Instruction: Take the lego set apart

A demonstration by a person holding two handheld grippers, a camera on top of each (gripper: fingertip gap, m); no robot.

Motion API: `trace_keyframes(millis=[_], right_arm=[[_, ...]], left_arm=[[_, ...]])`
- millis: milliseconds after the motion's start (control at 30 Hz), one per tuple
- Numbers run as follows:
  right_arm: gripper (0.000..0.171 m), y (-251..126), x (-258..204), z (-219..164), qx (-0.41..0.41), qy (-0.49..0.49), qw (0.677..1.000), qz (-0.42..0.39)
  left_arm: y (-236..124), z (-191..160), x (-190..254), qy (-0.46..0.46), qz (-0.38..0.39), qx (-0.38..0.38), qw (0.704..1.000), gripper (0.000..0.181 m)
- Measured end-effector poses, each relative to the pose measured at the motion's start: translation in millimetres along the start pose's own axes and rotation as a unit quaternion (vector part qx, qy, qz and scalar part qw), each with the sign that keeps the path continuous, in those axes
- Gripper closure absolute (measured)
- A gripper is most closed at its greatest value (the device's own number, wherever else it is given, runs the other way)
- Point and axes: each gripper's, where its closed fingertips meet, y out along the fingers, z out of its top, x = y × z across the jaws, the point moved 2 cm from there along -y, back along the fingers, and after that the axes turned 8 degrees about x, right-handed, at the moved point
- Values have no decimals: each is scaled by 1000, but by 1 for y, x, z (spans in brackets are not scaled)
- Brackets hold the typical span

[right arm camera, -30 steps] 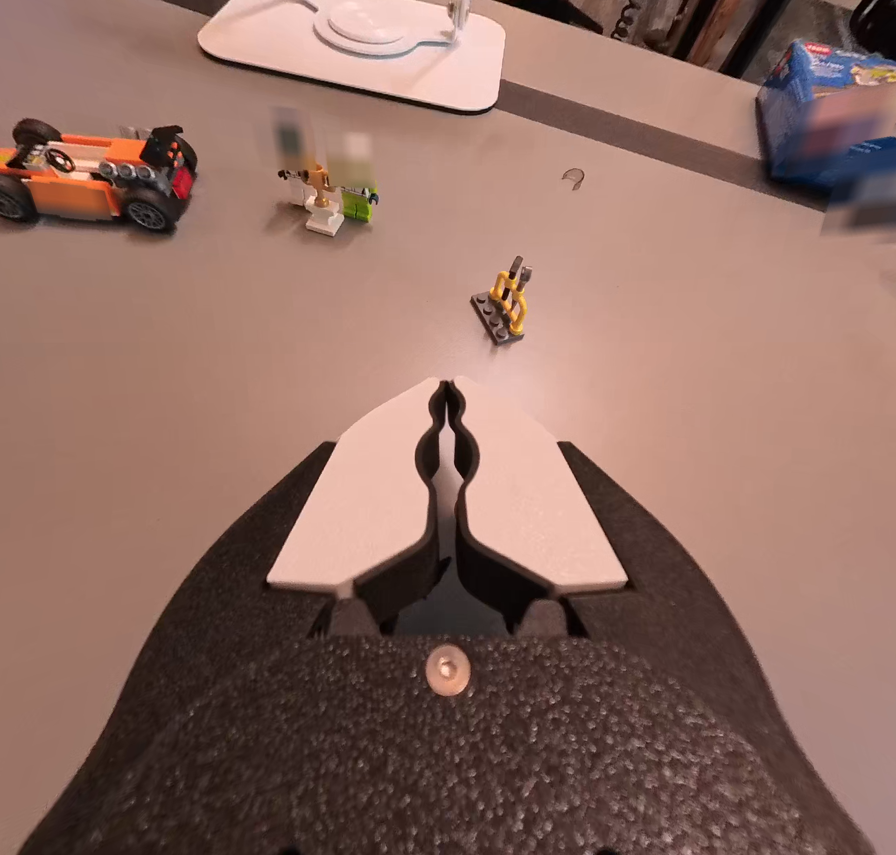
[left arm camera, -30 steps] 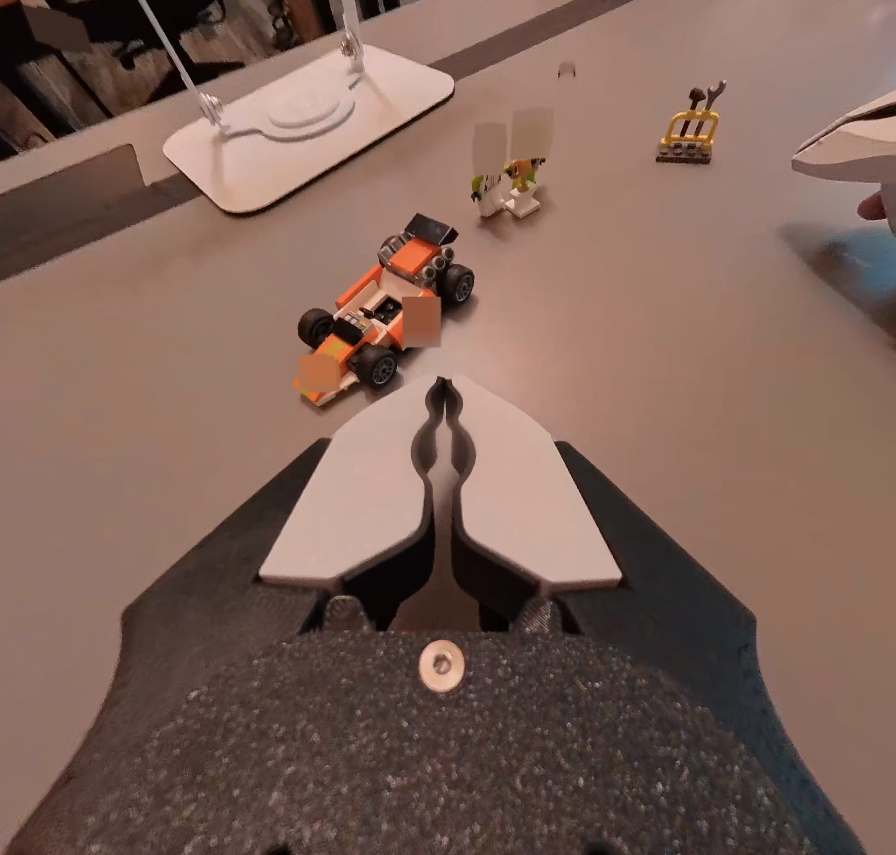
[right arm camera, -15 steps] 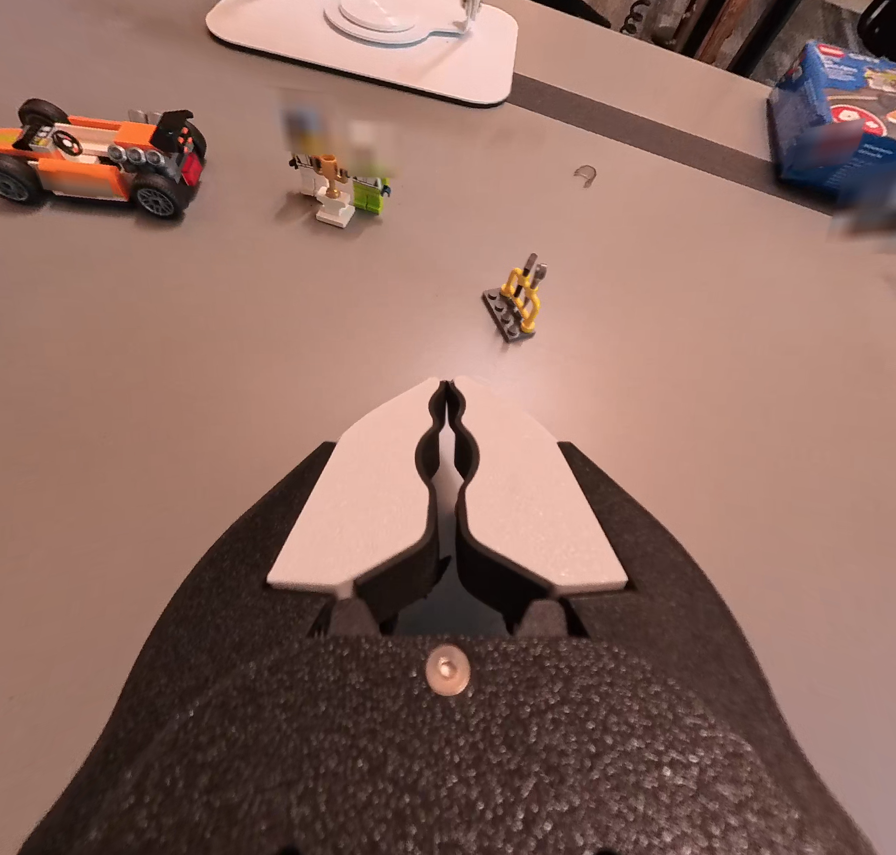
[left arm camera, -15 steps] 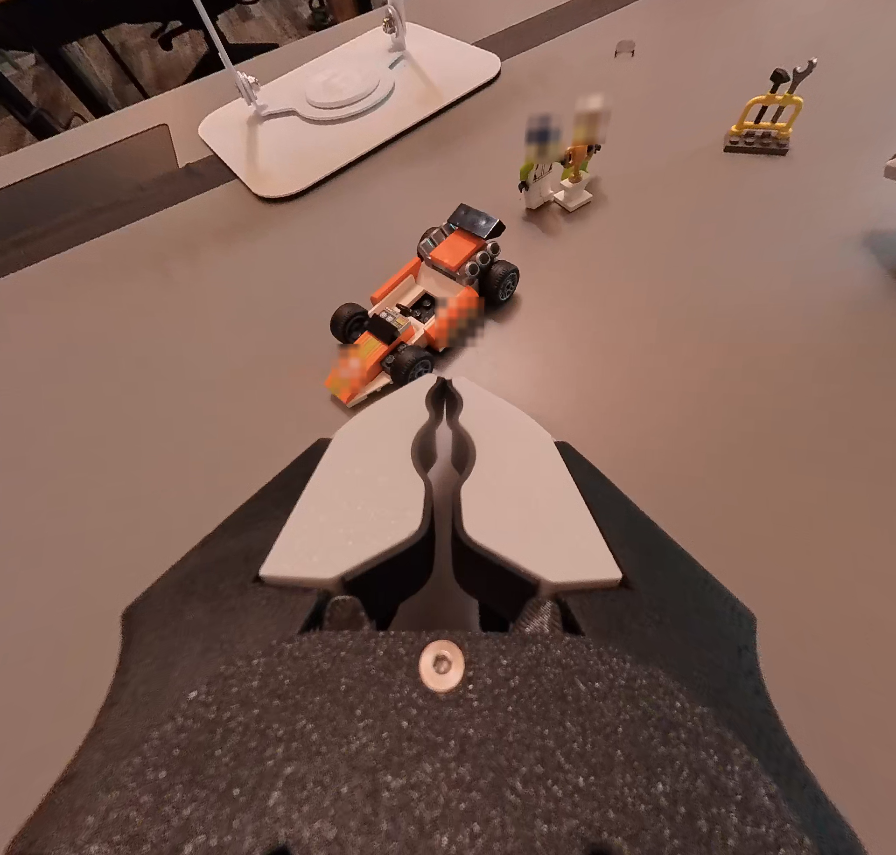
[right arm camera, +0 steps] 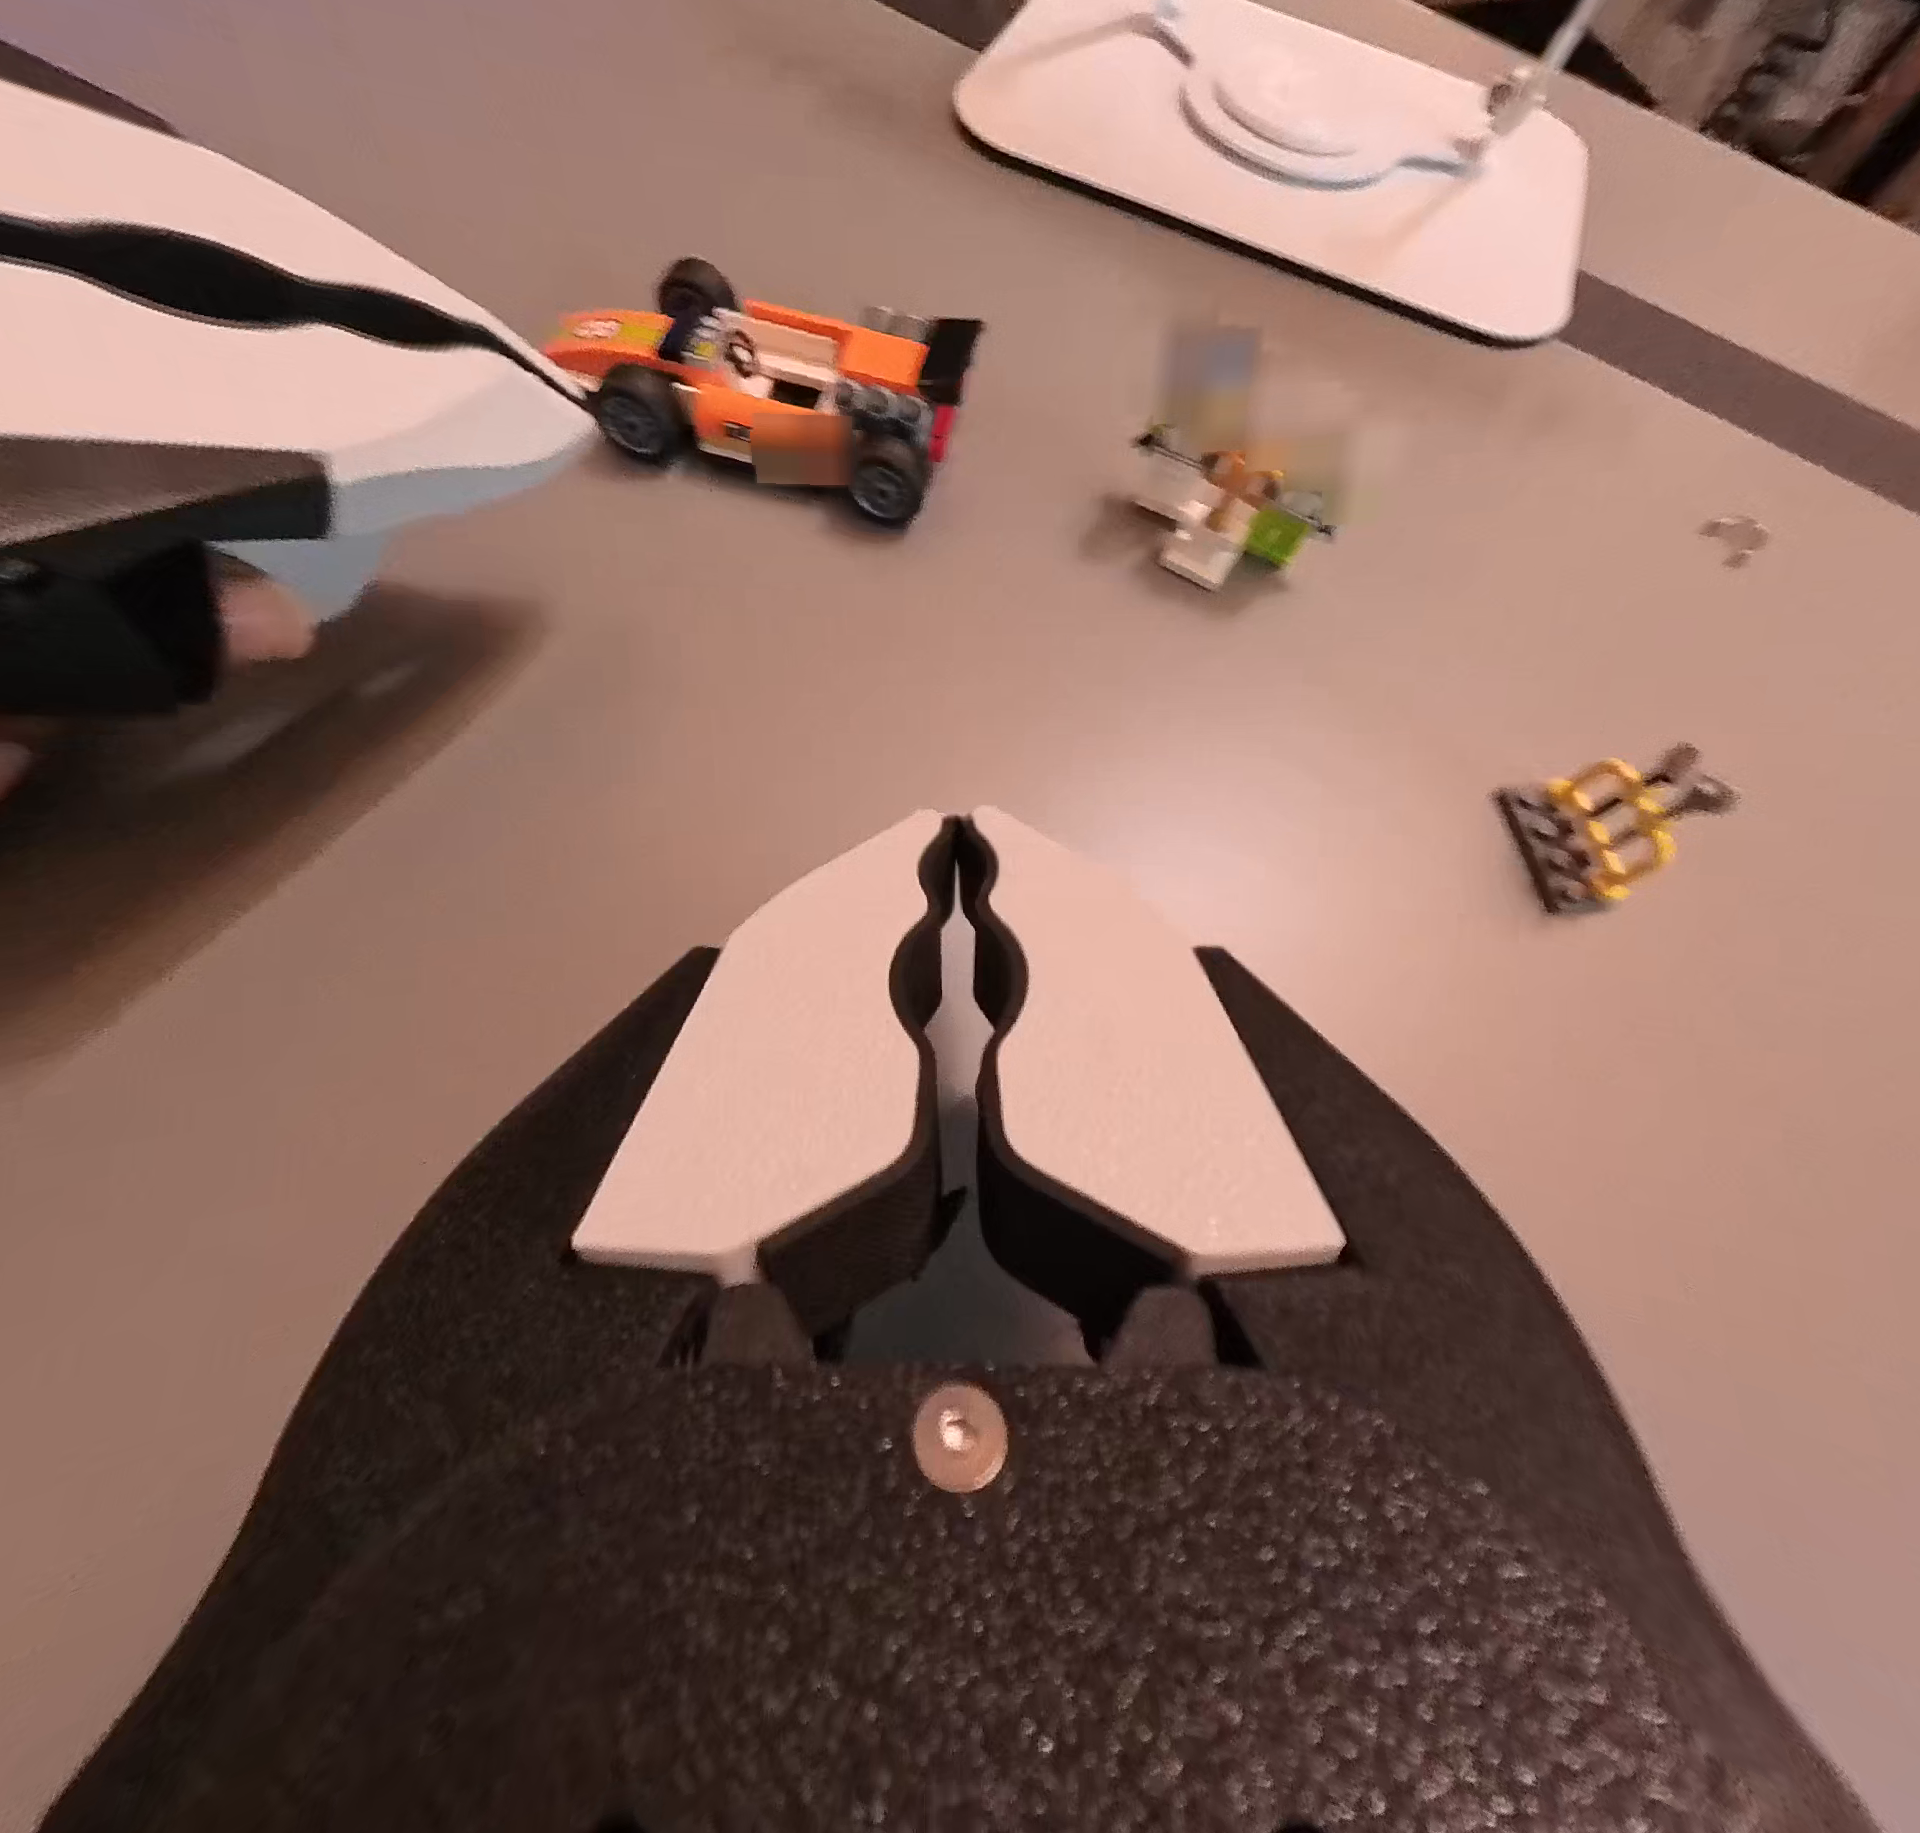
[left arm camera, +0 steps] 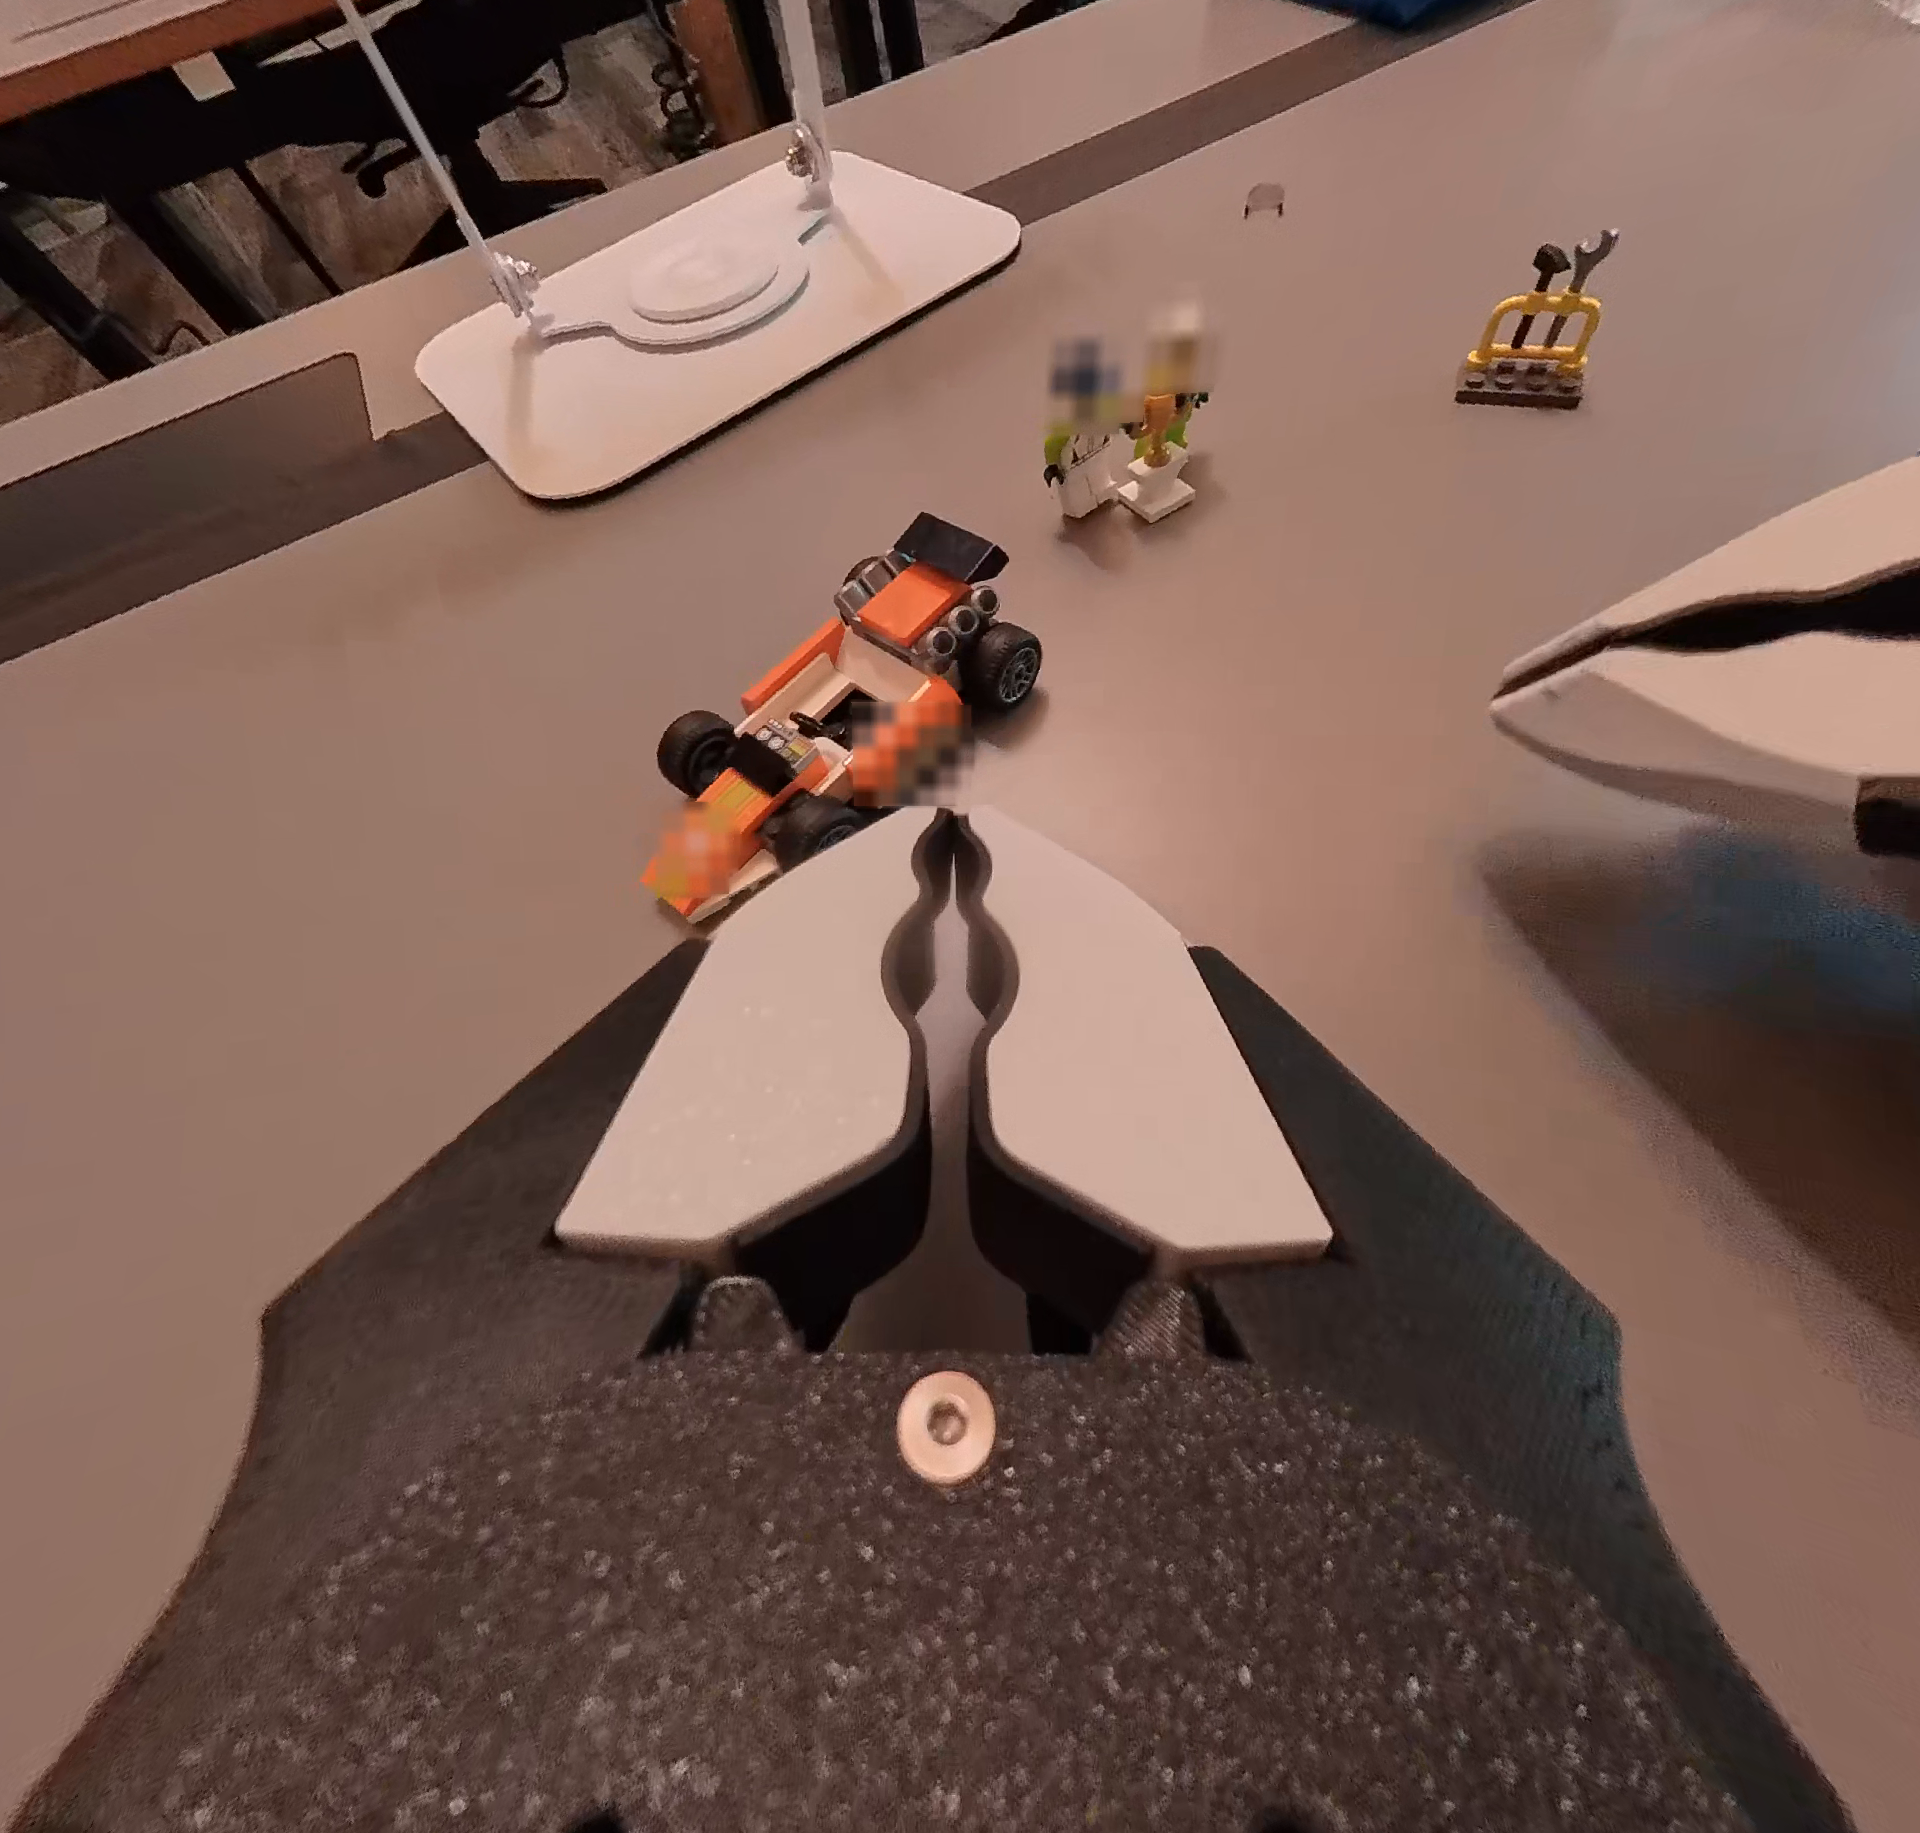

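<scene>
Nothing apart yet: orange race car (left arm camera: 847, 713) intact on bench (left arm camera: 312, 952), left claw (left arm camera: 951, 827) closed empty just beside it, right claw (right arm camera: 961, 827) closed empty, minifigures (left arm camera: 1122, 453) and tool rack (left arm camera: 1527, 349) untouched.

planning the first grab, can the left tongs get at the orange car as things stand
Probably yes. The left tongs sit shut just short of the orange car, pointed at its near front wheel, with only bare table around it. The right tongs hang off to the side, so the way looks free once they open.

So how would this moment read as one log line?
left gripper: shut, empty, by toy car | right gripper: shut, empty | car intact on table
</scene>
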Motion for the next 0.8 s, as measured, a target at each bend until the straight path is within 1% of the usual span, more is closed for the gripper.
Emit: trace_keyframes(millis=[233, 433, 800], right_arm=[[171, 7, -26, 9, 6, -20, 999, 27], [171, 6, -24, 10, 13, -15, 999, 28], [171, 6, -24, 9, 13, -15, 999, 31]], left_arm=[[-3, -4, -19, -4, 27, -2, 1000, 181], [-4, -4, -26, 2, 42, -1, 999, 181], [-5, -5, -26, 2, 42, -5, 999, 181]])
